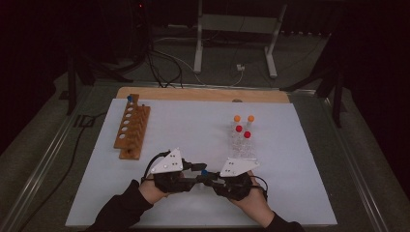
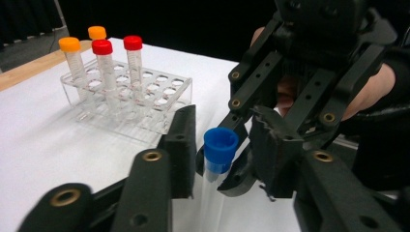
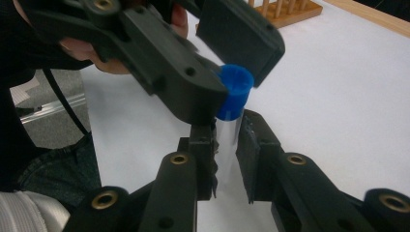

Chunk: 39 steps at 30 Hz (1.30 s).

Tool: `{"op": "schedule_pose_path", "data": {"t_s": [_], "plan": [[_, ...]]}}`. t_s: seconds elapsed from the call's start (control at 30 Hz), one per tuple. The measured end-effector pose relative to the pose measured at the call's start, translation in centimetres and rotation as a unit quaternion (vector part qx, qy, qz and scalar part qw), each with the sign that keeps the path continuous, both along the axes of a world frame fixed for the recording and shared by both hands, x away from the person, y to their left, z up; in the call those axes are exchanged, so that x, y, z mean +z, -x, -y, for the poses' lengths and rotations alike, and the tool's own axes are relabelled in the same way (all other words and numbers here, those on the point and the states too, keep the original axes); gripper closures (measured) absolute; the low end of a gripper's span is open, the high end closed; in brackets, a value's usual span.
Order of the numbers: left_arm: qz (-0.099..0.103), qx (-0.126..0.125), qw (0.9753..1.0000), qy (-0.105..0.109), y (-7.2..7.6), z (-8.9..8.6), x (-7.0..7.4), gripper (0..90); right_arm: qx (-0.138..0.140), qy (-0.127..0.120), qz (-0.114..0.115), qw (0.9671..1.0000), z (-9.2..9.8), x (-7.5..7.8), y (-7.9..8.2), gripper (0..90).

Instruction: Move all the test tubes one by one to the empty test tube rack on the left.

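Between the wooden rack (image 1: 132,131) and clear rack (image 1: 243,146), near the table's (image 1: 203,125) front edge, the right claw (image 3: 226,145) holds the tube (image 3: 223,145) by its body; the left claw (image 2: 218,159) straddles its blue cap (image 2: 220,149), seemingly mid-handover; next, one claw must release cleanly.

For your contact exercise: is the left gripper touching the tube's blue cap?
Touching. In the right gripper view, the left gripper's jaws press both sides of the blue cap.
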<state>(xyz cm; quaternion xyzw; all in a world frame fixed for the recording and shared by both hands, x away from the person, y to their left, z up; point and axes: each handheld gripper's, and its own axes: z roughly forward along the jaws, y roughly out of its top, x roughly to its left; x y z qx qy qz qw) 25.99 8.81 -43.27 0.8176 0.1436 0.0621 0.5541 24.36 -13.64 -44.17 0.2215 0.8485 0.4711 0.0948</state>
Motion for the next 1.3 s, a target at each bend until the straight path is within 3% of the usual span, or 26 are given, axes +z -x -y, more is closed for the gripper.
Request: {"op": "schedule_pose_path", "data": {"t_s": [0.2, 0.4, 0.57, 0.73, 0.87, 1.0, 1.2, 1.3], "plan": [[-0.002, -0.003, 1.0, -0.002, -0.1, 0.0, -0.2, 75.1, 0.001, 0.001, 0.0, 1.0, -0.1, 0.0, 0.0, 77.1], [0.001, 0.0, 1.0, 0.004, -0.1, -0.2, -0.1, 77.1, 0.003, -0.007, -0.004, 1.0, 0.0, 0.0, 0.0, 75.4], [0.004, 0.011, 0.9998, 0.014, -0.4, -0.9, 0.6, 77.4, -0.01, -0.014, -0.001, 0.9999, 0.4, 0.1, -0.2, 63.3], [0.011, 0.025, 0.9996, 0.01, -1.0, -1.7, 1.2, 77.4, -0.027, -0.027, 0.003, 0.9993, 1.3, 0.4, -0.5, 48.4], [0.017, 0.041, 0.999, 0.007, -1.7, -2.5, 1.9, 77.4, -0.03, -0.036, 0.006, 0.9989, 1.8, 0.6, -0.5, 41.7], [0.024, 0.062, 0.9978, 0.006, -2.6, -3.7, 2.7, 77.4, -0.041, -0.044, 0.001, 0.9982, 2.2, 0.7, -0.6, 29.8], [0.034, 0.093, 0.9951, 0.005, -3.9, -5.2, 3.9, 77.4, -0.058, -0.055, 0.006, 0.9968, 2.4, 0.9, -0.7, 4.5], [0.039, 0.108, 0.9933, 0.001, -4.5, -6.0, 4.4, 77.4, -0.046, -0.062, 0.005, 0.997, 2.6, 0.9, -0.6, 1.0]]}}
